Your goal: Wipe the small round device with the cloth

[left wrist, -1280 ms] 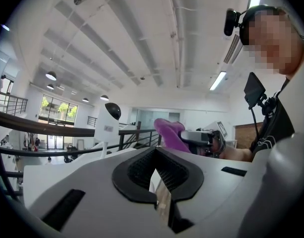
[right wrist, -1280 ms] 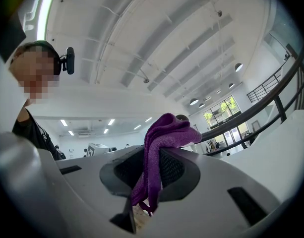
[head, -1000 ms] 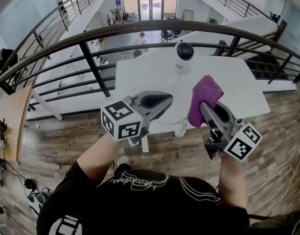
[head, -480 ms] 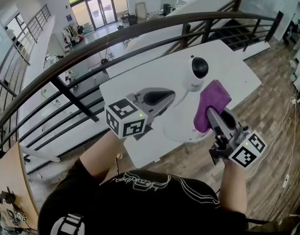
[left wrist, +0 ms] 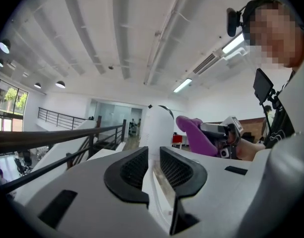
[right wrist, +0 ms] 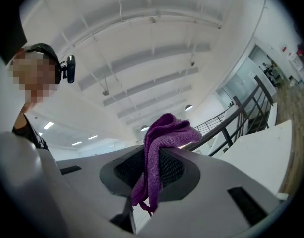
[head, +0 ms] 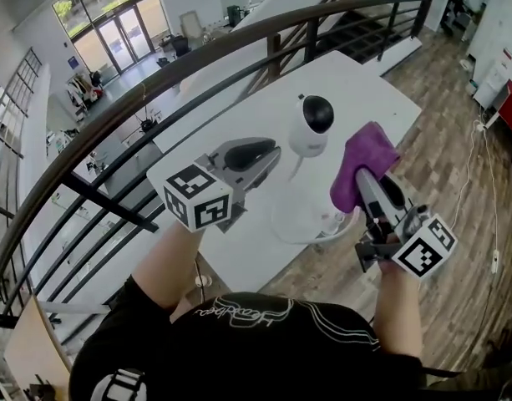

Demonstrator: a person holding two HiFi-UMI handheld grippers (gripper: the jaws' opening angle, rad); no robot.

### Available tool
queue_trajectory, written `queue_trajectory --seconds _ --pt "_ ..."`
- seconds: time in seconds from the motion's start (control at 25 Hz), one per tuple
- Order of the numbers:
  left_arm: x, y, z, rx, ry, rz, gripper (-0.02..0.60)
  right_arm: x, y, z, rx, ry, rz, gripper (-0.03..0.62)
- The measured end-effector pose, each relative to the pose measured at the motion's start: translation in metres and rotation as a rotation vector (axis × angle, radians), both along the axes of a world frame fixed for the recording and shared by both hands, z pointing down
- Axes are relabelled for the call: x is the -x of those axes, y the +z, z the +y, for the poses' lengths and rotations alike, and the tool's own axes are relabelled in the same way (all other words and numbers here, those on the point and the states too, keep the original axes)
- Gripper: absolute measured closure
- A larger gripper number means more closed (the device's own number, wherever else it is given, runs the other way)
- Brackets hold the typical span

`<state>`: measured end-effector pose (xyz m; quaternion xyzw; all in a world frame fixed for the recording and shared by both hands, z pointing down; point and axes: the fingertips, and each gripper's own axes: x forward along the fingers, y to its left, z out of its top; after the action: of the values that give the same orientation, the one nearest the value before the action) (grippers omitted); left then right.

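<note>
The small round device (head: 312, 119), a white dome camera with a dark face, stands on a stalk over a round base (head: 299, 217) on the white table (head: 364, 78). My left gripper (head: 275, 150) points at the device's left side, its tips just short of it. Its jaws have just been opening and stand a narrow slit apart with nothing between them. In the left gripper view the device (left wrist: 157, 125) rises right beyond the left gripper (left wrist: 154, 152). My right gripper (head: 362, 180) is shut on the purple cloth (head: 364, 161), held up close to the device's right side. The cloth (right wrist: 164, 133) bunches above the right gripper (right wrist: 152, 155).
A dark curved railing (head: 197, 63) runs behind the table, with a drop to a lower floor beyond it. The table's near edge (head: 264, 270) is close to my body, with wooden floor to the right.
The view has swung, so table and device sit differently in the picture. Both grippers have closed in on the device, the left beside its left, the cloth by its right.
</note>
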<state>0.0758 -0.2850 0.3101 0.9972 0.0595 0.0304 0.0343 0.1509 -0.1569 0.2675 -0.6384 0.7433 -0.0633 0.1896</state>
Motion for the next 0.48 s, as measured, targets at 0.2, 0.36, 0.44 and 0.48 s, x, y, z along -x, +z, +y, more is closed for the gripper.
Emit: queue_trajectory --seconds 0.2,0.36,0.44,0.48 --pt "-0.009 0.002 -0.003 0.033 0.093 0.005 0.4 -0.013 0.006 -0.005 -0.002 0.08 -0.098 0.533" --pt "-0.022 -0.004 -0.009 0.035 0.181 0.009 0.385 -0.023 0.004 -0.014 -0.021 0.156 -0.161 0.531" --pt "-0.027 -0.004 -0.012 0.02 0.223 0.0 0.385 -0.025 0.003 -0.02 -0.031 0.187 -0.183 0.533" --pt "-0.028 -0.004 -0.014 0.01 0.24 -0.004 0.385 -0.025 0.002 -0.023 -0.038 0.197 -0.19 0.531"
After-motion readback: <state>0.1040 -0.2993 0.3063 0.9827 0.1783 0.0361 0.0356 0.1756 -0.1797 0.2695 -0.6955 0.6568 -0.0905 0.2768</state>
